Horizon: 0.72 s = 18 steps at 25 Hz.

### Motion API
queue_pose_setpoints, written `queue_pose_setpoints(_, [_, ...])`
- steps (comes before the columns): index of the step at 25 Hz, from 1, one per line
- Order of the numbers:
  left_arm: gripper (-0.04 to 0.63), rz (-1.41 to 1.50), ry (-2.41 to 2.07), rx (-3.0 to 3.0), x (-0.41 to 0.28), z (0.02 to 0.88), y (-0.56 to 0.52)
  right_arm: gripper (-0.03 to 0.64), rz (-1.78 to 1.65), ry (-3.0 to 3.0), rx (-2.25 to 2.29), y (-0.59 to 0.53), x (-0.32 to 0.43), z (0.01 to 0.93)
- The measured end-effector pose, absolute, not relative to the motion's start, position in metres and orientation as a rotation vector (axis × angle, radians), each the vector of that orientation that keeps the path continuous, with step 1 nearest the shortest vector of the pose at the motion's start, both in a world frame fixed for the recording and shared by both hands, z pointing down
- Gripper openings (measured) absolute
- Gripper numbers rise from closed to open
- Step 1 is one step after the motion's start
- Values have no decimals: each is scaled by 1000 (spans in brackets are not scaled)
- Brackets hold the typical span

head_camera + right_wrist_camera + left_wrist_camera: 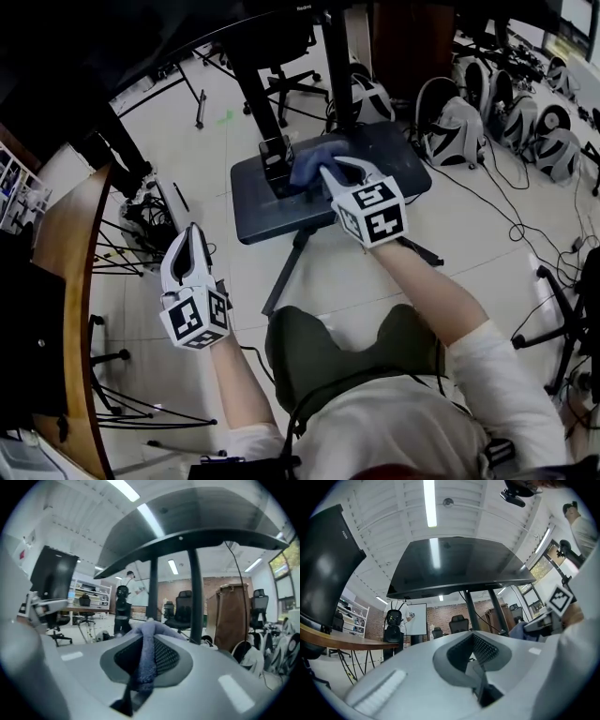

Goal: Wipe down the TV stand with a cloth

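Note:
The TV stand's dark base plate (272, 211) lies on the floor ahead of me, with two black posts (337, 66) rising from it. A blue cloth (317, 159) rests on the plate near the posts, and my right gripper (330, 171) is shut on it. In the right gripper view the cloth (146, 653) hangs pinched between the jaws, beneath the stand's dark shelf (211, 522). My left gripper (192, 242) hovers over the floor left of the plate. It is shut with nothing in it (477, 663).
A curved wooden desk (66, 281) runs along the left. Grey backpacks (459, 127) and cables (511, 211) lie on the floor at the right. An office chair (291, 56) stands behind the stand. A person with a backpack (393, 620) stands far off.

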<state>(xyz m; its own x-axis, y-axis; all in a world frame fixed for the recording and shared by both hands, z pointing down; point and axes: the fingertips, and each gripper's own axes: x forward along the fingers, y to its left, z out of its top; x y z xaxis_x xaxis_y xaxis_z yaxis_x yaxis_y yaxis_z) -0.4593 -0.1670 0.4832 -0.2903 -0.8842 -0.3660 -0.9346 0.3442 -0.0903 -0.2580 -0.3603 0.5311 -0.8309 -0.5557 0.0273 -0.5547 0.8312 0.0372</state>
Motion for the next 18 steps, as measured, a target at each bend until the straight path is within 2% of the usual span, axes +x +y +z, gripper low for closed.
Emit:
queue_pose_setpoints(4, [0, 168, 2253, -1631, -446, 483, -176, 54, 135, -2752, 912, -454, -292, 581])
queue_pose_setpoints(7, [0, 151, 2237, -1632, -439, 481, -177, 54, 221, -2652, 879, -480, -311, 617])
queue_pose_setpoints(10, [0, 141, 2234, -1631, -437, 484, -173, 54, 141, -2679, 838, -453, -306, 613])
queue_pose_setpoints(18, [0, 205, 2184, -1625, -424, 472, -167, 55, -120, -2916, 798, -299, -224, 599])
